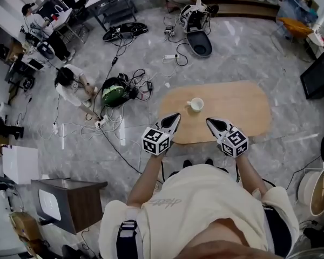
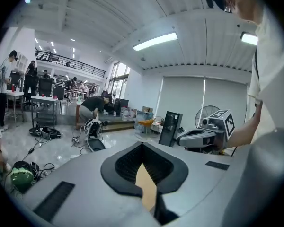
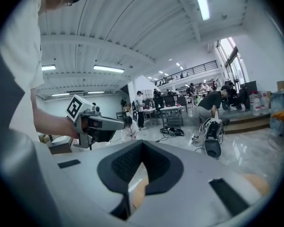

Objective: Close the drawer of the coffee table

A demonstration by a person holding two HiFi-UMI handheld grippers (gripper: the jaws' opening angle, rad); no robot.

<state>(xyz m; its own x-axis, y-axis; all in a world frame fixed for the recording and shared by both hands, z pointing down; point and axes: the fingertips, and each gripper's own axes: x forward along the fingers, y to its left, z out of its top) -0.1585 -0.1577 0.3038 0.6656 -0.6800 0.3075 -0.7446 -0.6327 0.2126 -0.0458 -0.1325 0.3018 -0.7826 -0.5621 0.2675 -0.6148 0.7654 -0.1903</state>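
holding left gripper (image 1: 171, 121) and right gripper (image 1: 215, 124) side by side above the coffee table's (image 1: 243, 112) near edge, white cup (image 1: 195, 104) just beyond them.

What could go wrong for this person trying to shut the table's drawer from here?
A hard shove could jolt the coffee table and tip the white cup on top. The drawer shows in no view, so the left gripper and right gripper might miss it. Loose cables on the floor nearby are a trip hazard.
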